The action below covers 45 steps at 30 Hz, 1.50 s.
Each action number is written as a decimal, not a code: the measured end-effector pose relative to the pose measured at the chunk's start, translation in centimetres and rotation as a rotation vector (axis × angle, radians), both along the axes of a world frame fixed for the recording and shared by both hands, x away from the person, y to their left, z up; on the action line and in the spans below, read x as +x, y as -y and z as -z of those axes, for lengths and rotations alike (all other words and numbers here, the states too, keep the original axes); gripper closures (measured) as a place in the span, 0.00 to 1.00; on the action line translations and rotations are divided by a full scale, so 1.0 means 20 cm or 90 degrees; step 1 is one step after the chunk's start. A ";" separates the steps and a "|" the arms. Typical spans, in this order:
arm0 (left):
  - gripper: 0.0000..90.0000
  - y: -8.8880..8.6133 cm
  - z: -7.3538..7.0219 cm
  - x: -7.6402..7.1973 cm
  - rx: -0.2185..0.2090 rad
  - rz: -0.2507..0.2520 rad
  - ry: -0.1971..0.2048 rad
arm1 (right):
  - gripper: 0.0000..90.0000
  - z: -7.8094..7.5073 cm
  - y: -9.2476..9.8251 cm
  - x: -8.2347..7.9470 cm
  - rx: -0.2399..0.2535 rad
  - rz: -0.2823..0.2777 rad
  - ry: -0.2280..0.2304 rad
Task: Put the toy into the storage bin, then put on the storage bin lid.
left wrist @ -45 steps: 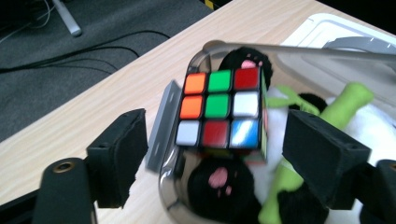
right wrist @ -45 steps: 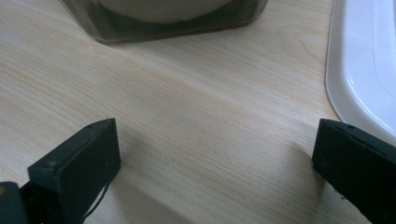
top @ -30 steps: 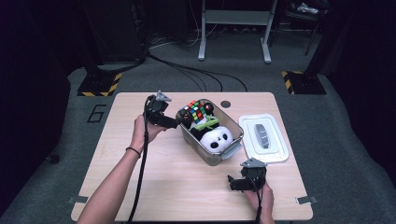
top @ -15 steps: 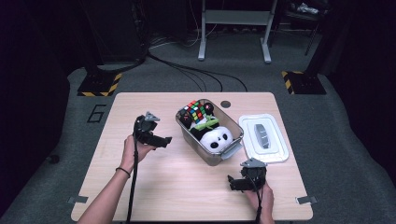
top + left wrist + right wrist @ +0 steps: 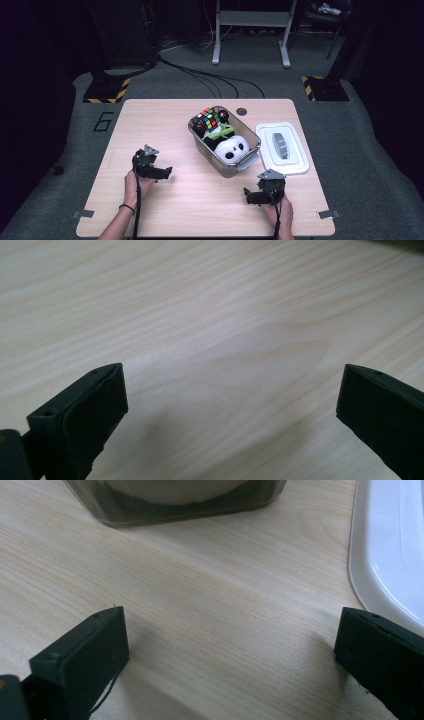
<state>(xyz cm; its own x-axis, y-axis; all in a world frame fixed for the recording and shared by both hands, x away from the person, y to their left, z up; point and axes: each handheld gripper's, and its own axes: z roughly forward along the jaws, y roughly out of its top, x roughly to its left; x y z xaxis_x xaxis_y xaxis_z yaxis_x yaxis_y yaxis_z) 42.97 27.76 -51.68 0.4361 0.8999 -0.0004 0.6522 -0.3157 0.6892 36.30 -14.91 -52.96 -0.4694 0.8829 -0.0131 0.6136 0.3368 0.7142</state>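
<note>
Both grippers rest with jaws apart and empty near the table's front edge: the lid point(image 5: 281, 148) lies flat just beyond the right gripper point(image 5: 251, 196), far from the left gripper point(image 5: 165, 173), its long axis front-to-back beside the bin point(image 5: 227, 170).

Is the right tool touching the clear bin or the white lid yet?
Apart. The right gripper view shows bare table between the open right tool and both the clear bin and the white lid.
</note>
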 end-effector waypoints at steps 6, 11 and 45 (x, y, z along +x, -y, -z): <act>0.00 -0.04 0.07 -0.04 -0.011 -0.028 0.026 | 0.00 0.00 0.00 0.00 0.004 0.003 -0.002; 0.00 -0.04 0.07 -0.05 -0.014 -0.031 0.025 | 0.00 0.00 0.00 0.00 0.004 0.003 -0.002; 0.00 -0.04 0.07 -0.04 -0.012 -0.036 0.021 | 0.01 -0.07 0.10 -0.01 0.012 0.026 -0.007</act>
<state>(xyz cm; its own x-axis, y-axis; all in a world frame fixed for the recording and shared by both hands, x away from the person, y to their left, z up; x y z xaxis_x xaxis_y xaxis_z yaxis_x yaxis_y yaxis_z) 42.13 28.50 -52.99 0.3843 0.9232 -0.0039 0.6459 -0.2658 0.7157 36.02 -16.94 -51.48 -0.4336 0.9011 0.0081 0.6337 0.2985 0.7136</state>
